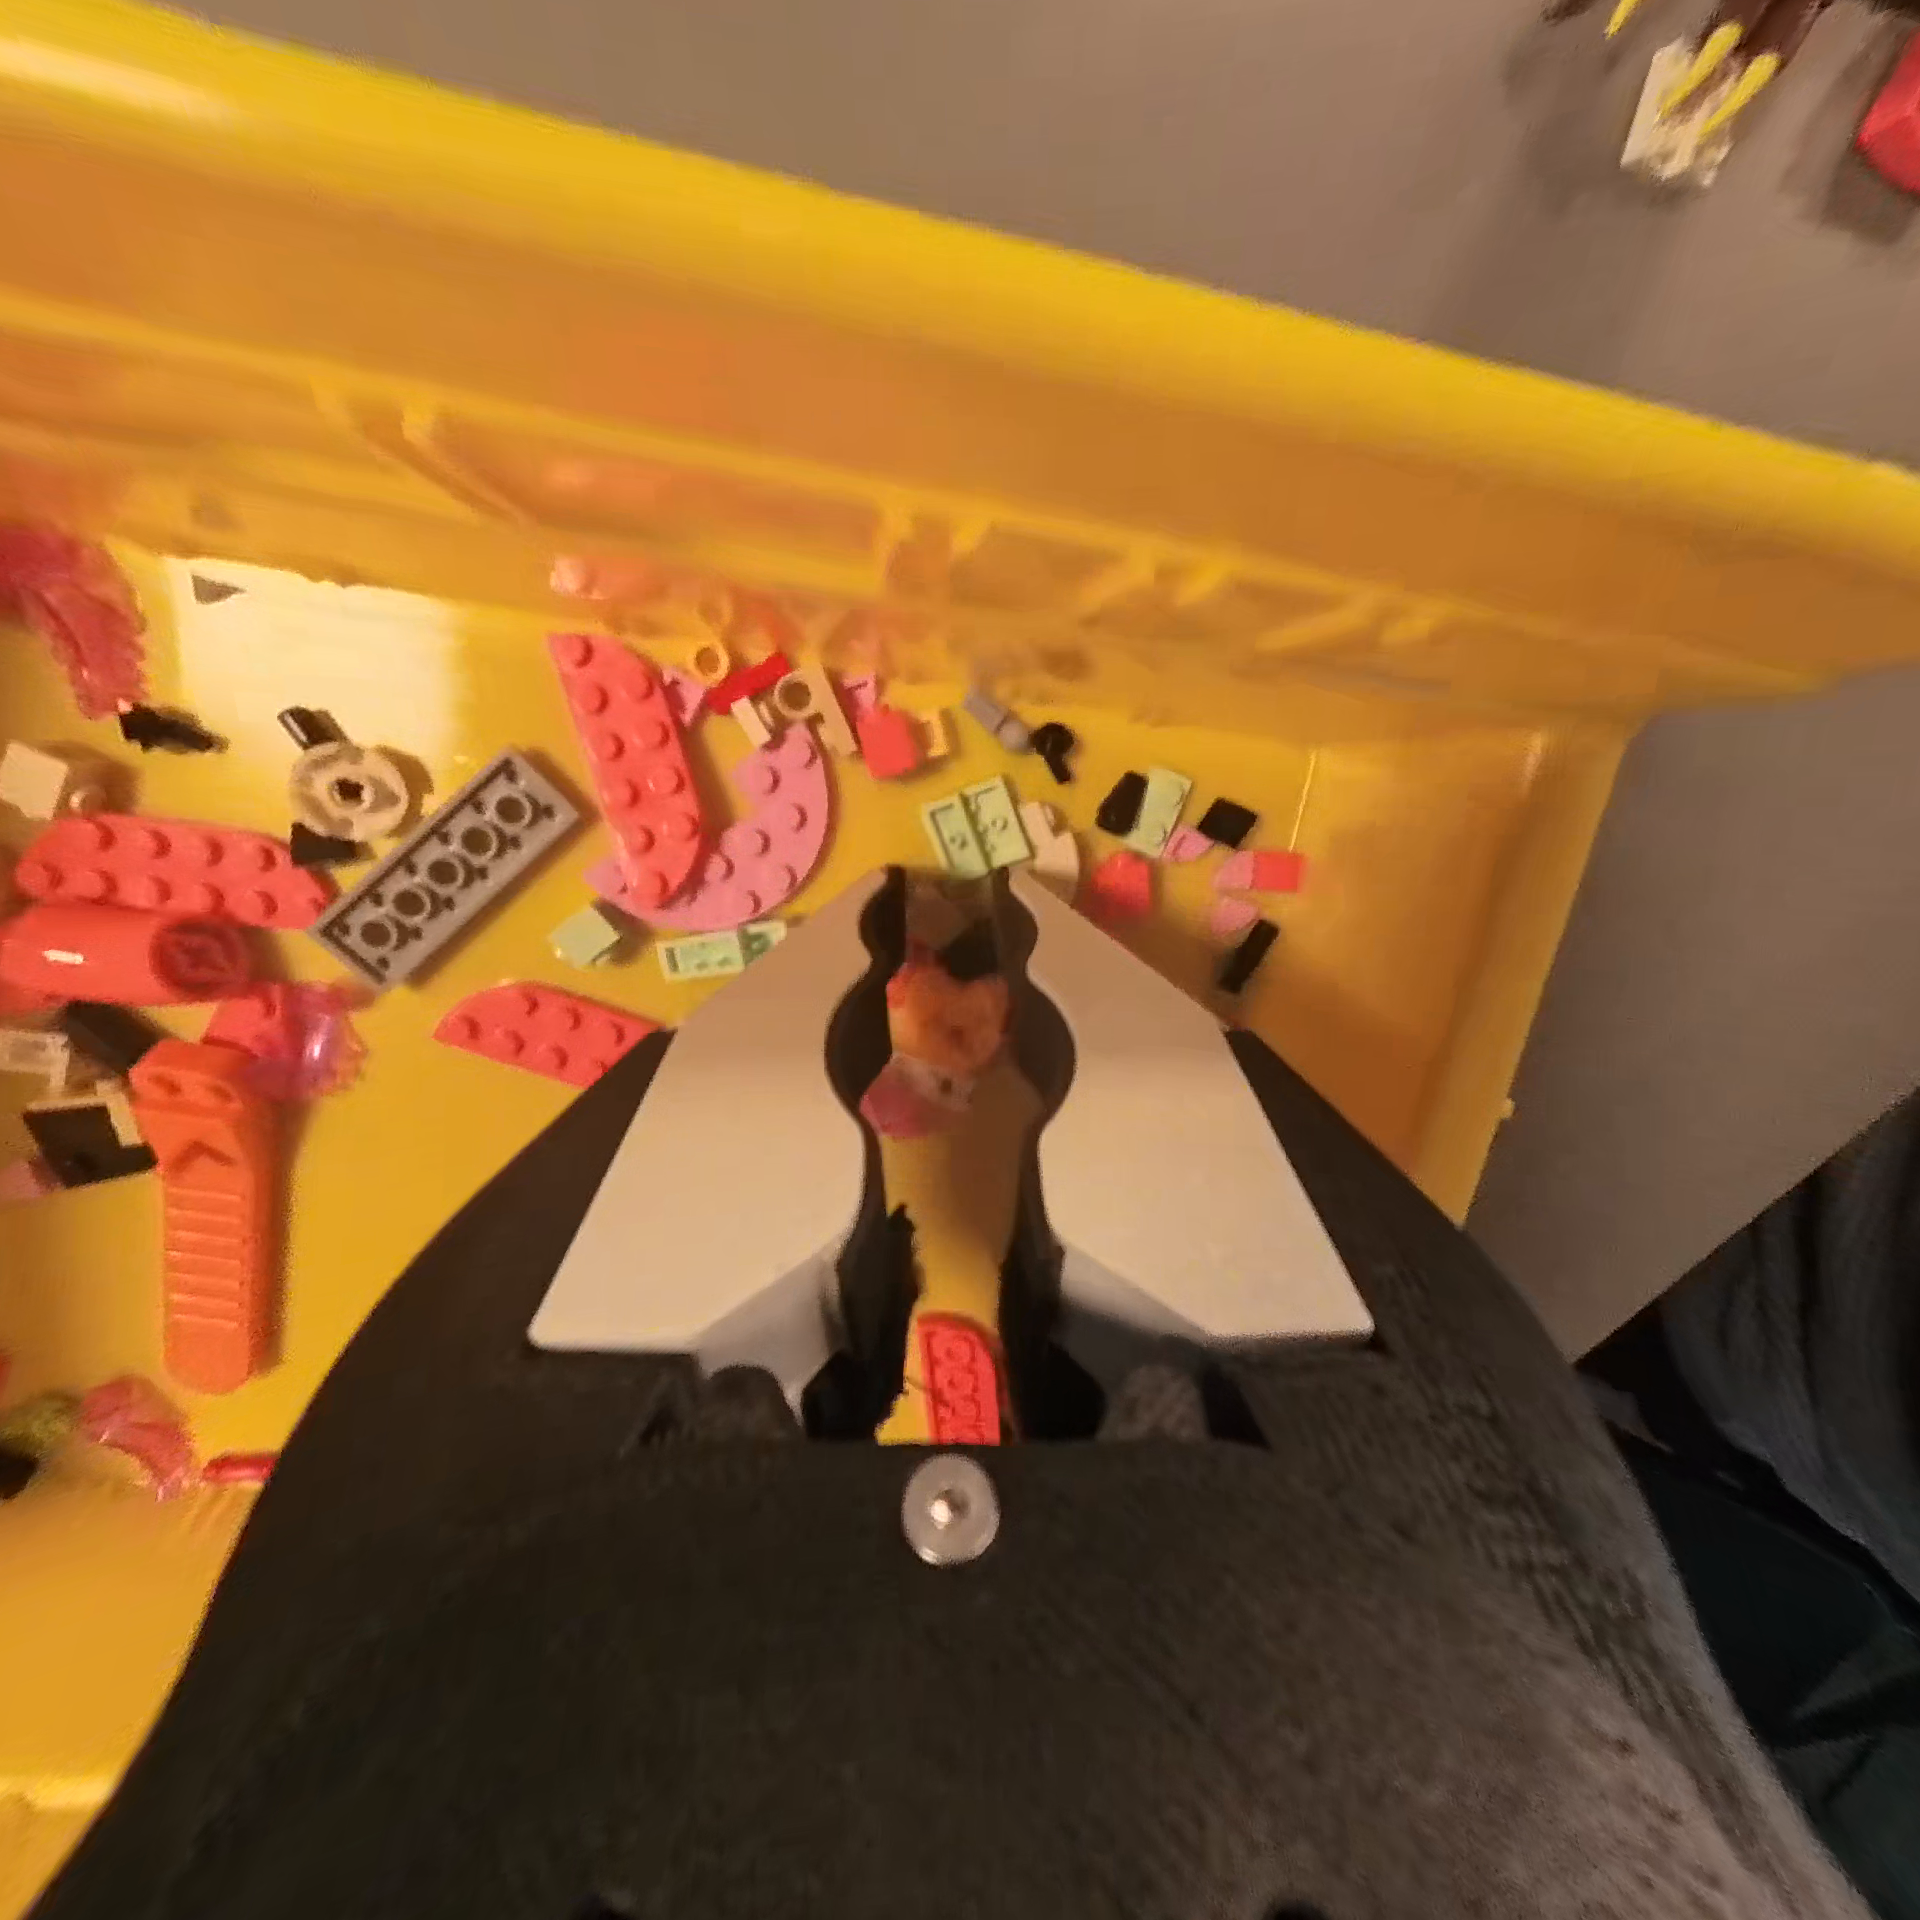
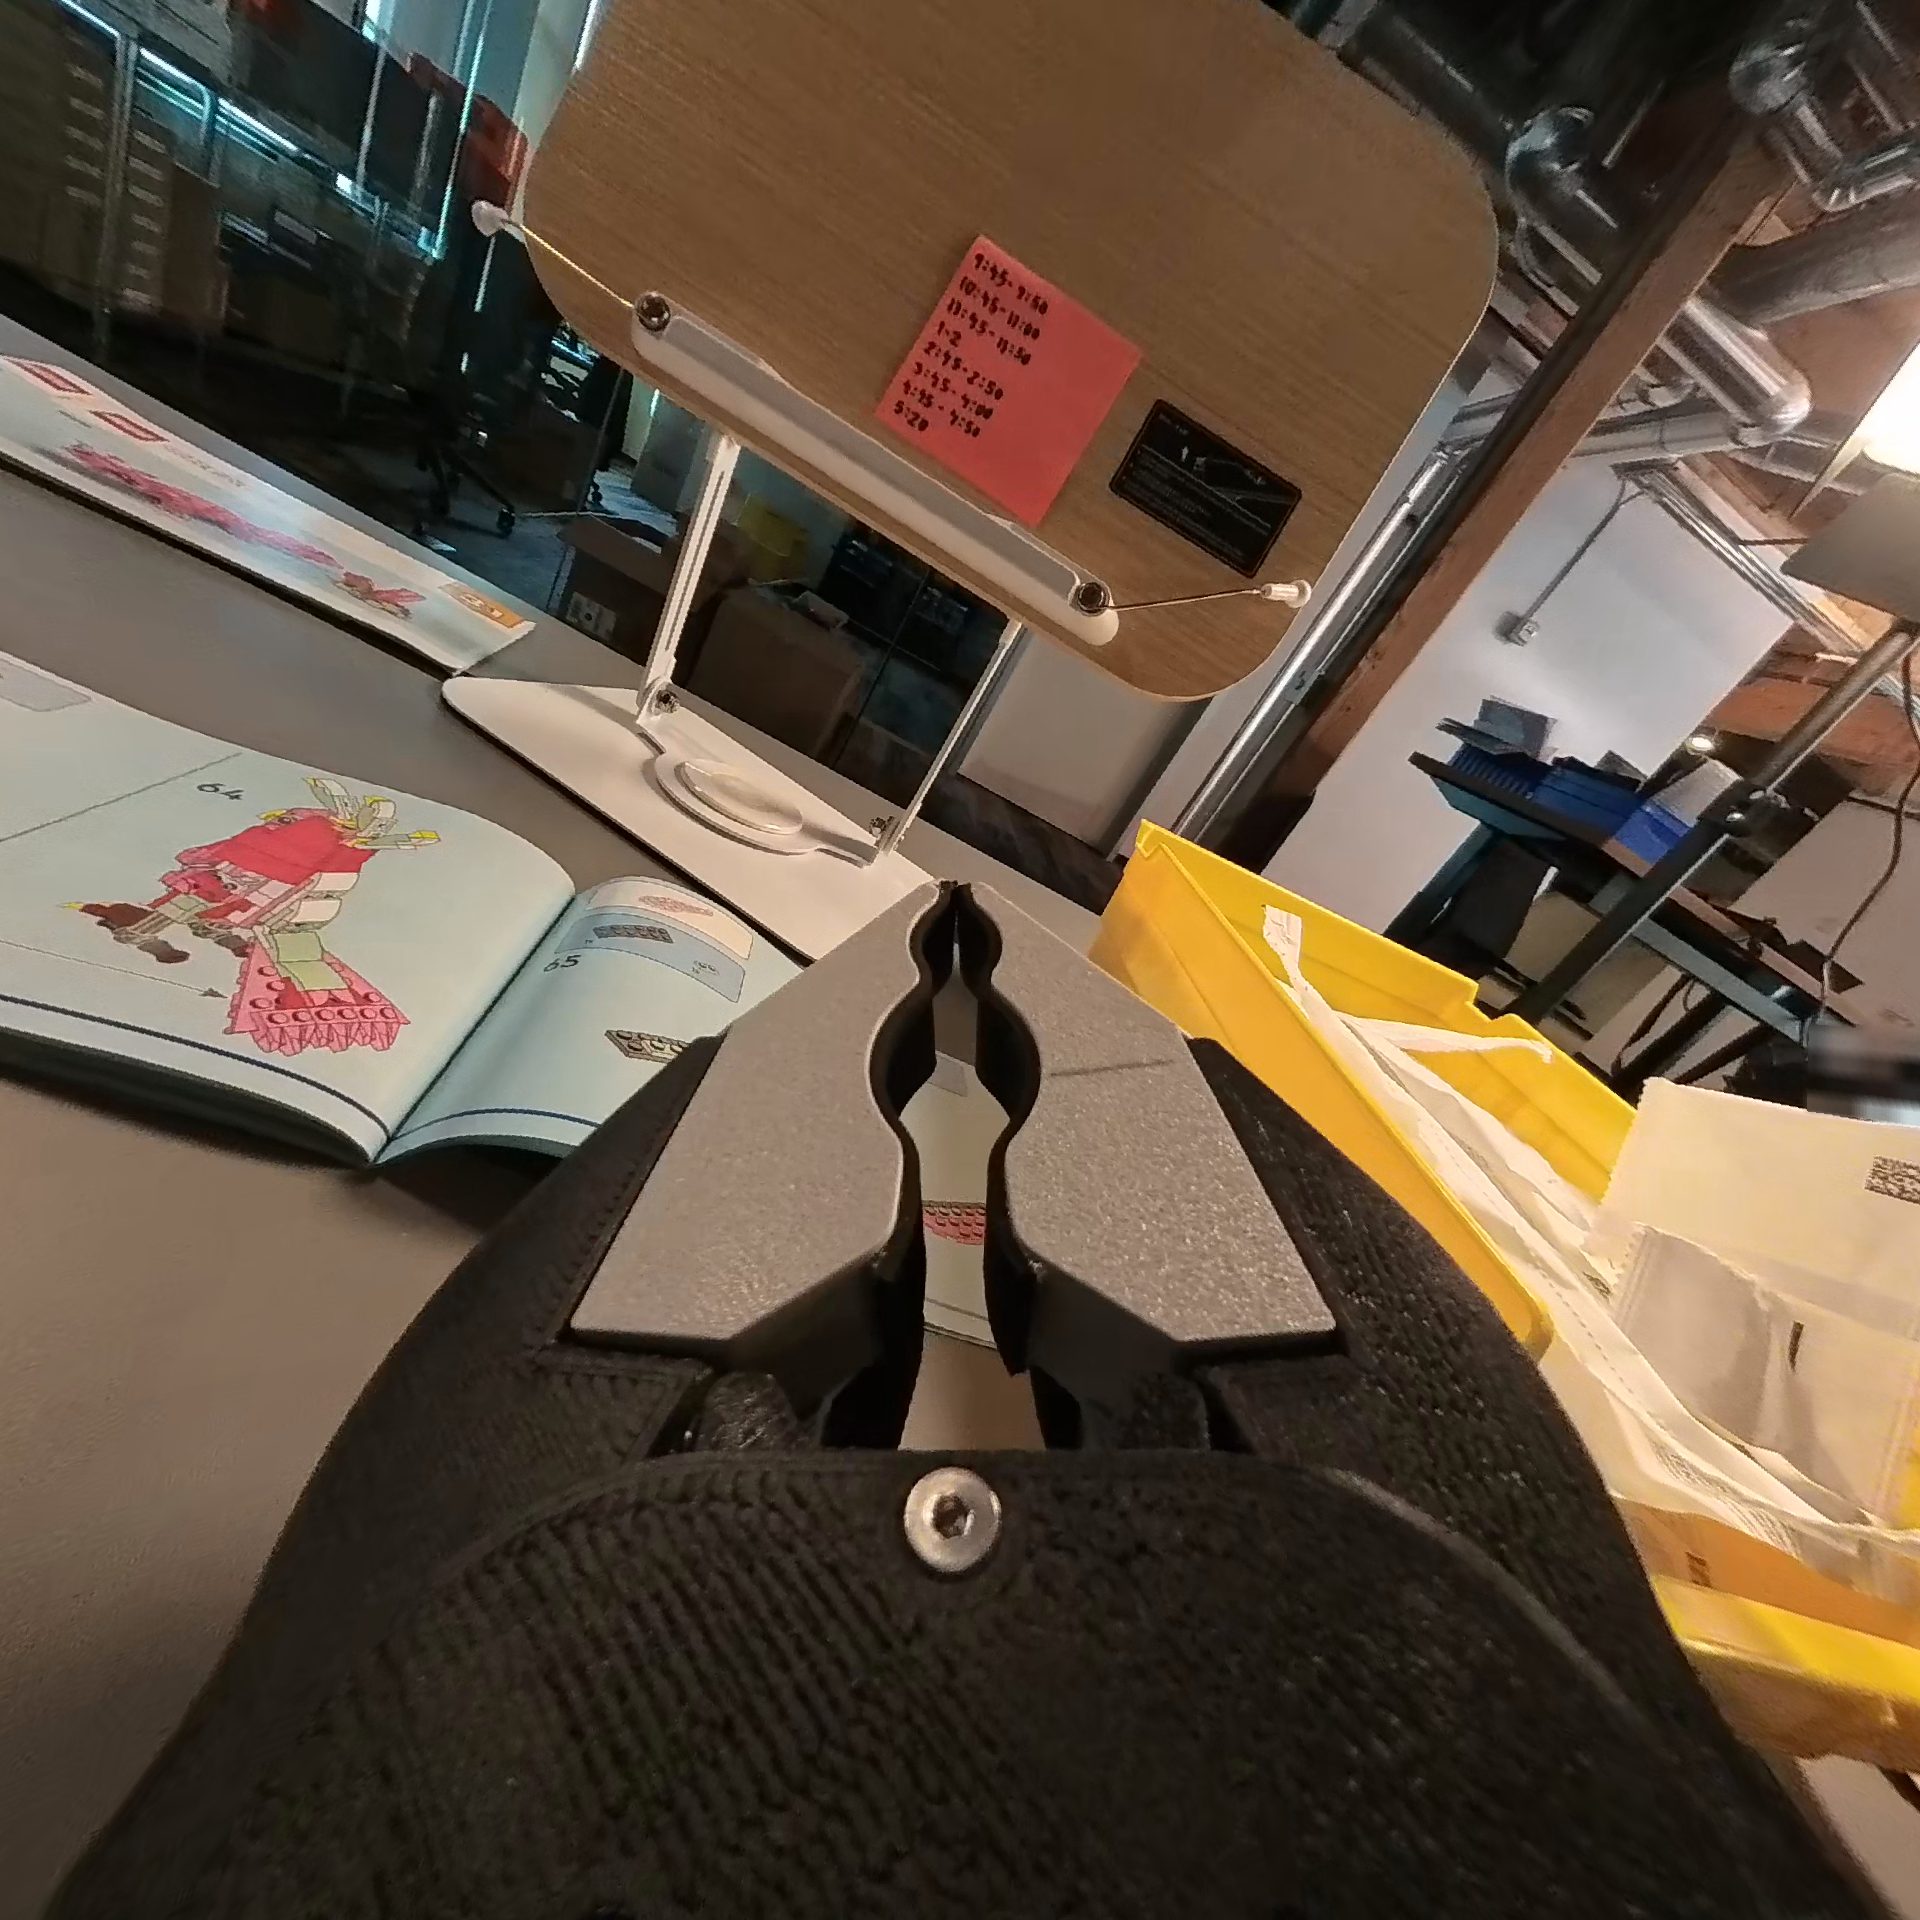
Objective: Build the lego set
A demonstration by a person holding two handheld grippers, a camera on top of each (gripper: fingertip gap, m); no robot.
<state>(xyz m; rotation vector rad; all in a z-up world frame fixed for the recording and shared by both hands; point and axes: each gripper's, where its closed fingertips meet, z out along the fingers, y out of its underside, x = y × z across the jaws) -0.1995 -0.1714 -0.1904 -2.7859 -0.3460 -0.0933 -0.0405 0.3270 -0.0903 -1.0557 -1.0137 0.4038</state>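
My left gripper [image 1: 953,883] reaches down into a yellow bin [image 1: 935,416] of loose toy bricks. Its jaws stand a little apart, and through the gap I see small tan, black and orange-pink pieces [image 1: 940,1023] on the bin floor. The view is blurred. Just beyond the tips lie mint green tiles [image 1: 977,826], a pink curved plate [image 1: 758,842] and a coral curved plate [image 1: 634,769]. My right gripper [image 2: 954,891] is shut with nothing between its tips. It hovers low over the dark table by an open instruction booklet [image 2: 260,904].
The bin also holds a grey plate [image 1: 447,868] and an orange brick separator [image 1: 213,1195]. A partly built model [image 1: 1704,104] stands outside it. A wooden board on a white stand [image 2: 987,312] bears a pink note. A second yellow bin [image 2: 1299,987] holds white paper bags [image 2: 1714,1299]. The tips of one gripper are about 55 centimetres away from the tips of the other.
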